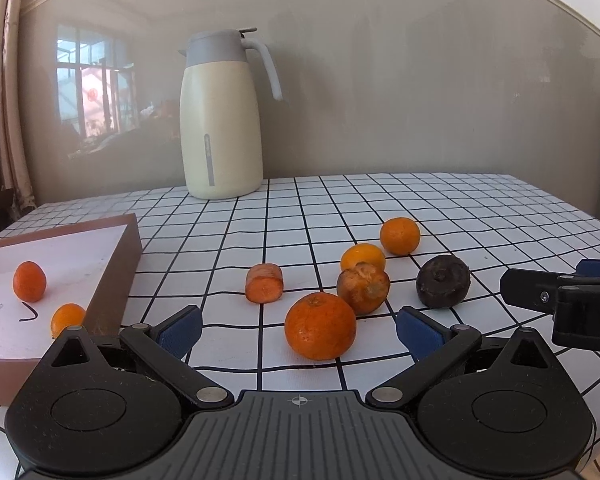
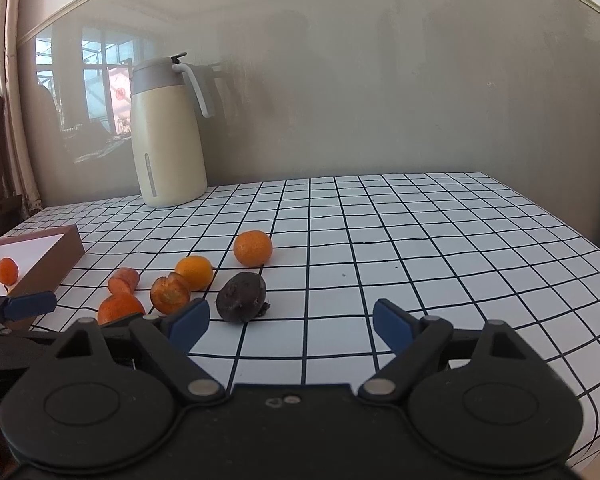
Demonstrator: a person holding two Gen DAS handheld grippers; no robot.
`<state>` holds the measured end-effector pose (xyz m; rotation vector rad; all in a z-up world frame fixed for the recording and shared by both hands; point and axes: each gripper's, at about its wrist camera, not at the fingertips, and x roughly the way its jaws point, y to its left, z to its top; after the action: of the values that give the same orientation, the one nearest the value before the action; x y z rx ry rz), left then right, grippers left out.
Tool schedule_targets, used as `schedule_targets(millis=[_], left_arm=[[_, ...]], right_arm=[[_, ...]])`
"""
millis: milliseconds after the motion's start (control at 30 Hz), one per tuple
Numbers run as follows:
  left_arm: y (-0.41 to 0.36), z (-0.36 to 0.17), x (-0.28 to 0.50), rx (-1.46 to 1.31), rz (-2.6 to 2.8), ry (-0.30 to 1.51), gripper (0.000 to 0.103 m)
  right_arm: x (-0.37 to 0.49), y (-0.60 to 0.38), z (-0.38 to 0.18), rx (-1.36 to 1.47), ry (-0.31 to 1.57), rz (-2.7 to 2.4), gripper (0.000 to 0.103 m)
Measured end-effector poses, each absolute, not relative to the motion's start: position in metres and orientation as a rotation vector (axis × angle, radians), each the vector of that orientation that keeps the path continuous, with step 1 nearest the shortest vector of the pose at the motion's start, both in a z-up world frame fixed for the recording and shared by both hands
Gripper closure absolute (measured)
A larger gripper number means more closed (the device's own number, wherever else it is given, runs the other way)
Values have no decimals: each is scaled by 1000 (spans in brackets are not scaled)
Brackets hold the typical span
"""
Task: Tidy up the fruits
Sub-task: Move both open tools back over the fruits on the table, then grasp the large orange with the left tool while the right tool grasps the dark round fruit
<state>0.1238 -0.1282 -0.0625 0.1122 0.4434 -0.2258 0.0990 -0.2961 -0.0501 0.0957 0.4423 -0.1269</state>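
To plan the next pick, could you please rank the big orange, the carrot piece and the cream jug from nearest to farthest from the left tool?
1. Big orange, right between the tips.
2. Carrot piece, beyond, left of centre.
3. Cream jug, upright by the back wall.

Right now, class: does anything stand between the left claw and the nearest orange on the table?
Nothing visible does. The left claw is open, and the nearest orange sits on the checked tablecloth right between its blue fingertips, with no other fruit in front of it.
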Motion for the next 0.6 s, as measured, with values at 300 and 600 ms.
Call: schedule_targets(millis=[300, 600], left_arm=[[-133, -69, 136, 93, -201, 480, 14], [-139, -74, 142, 97, -205, 502, 33]], right_arm=[[106, -302, -54, 97, 459, -127, 29], [127, -305, -52, 164, 483, -78, 36]])
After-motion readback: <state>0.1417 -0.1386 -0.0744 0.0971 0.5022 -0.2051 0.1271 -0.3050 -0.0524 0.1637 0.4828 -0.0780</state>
